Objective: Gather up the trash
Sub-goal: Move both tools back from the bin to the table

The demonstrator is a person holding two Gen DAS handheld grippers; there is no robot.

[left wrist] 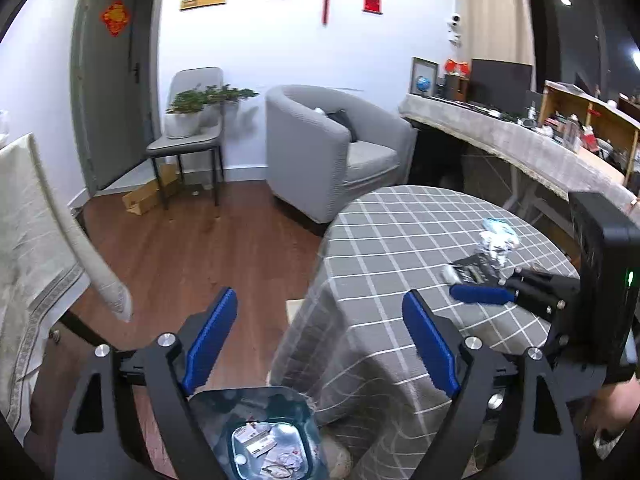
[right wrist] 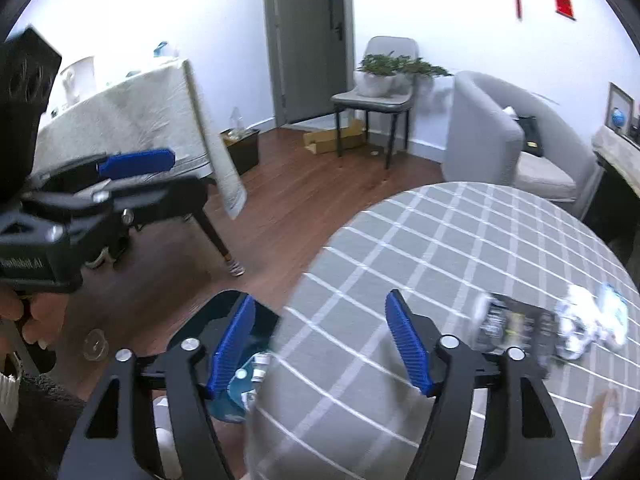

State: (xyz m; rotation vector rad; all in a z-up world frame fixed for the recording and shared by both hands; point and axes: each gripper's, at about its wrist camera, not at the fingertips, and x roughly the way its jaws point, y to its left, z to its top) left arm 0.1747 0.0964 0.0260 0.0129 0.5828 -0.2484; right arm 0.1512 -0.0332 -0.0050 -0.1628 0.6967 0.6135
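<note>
Both the right gripper and left gripper gape wide, empty, beside the round grey checked table. On it, the flat black foil wrapper and crumpled white plastic wad look light, soft, slippery; pinch a raised edge.

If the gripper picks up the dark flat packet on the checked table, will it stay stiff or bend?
The dark flat packet looks thin, so it will probably flop and weigh little. Lying flat on the table, it may slide rather than lift.
</note>
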